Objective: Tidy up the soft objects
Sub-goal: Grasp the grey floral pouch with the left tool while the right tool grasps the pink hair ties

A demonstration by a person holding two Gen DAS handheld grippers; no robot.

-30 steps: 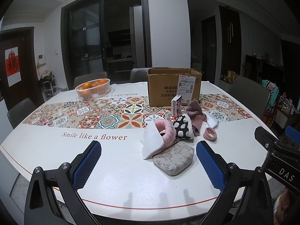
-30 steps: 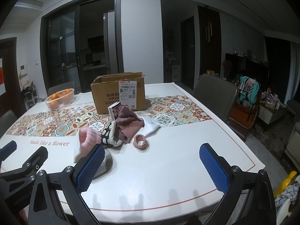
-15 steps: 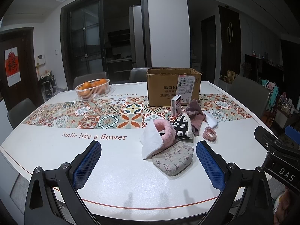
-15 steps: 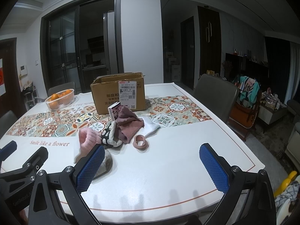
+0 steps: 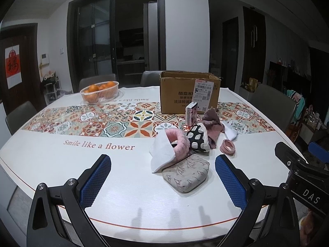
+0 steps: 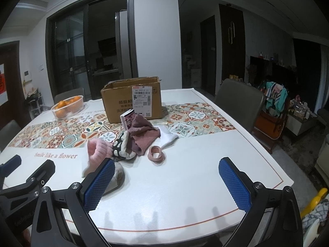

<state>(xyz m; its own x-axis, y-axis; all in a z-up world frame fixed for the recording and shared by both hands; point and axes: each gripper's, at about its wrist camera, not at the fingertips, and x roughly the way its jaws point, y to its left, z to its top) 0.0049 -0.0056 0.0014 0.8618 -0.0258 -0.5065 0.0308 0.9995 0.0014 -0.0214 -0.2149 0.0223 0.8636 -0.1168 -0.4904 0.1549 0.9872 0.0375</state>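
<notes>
Both the left gripper (image 5: pixel 162 182) and right gripper (image 6: pixel 167 182) hang spread wide, holding nothing. The padded pouch (image 5: pixel 186 175), low center-right of the left view, looks light and squashy; pinch across its middle.

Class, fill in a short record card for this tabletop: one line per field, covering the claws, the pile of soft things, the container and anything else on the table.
left claw: open, holding nothing, above the near table edge
right claw: open, holding nothing
soft pile: grey leaf-print pouch nearest, white cloth, pink fluffy item, black-and-white patterned item, mauve towel
beside pile: pink ring, small upright carton
container: cardboard box, open top, behind the pile
elsewhere: basket of oranges, far left
</notes>
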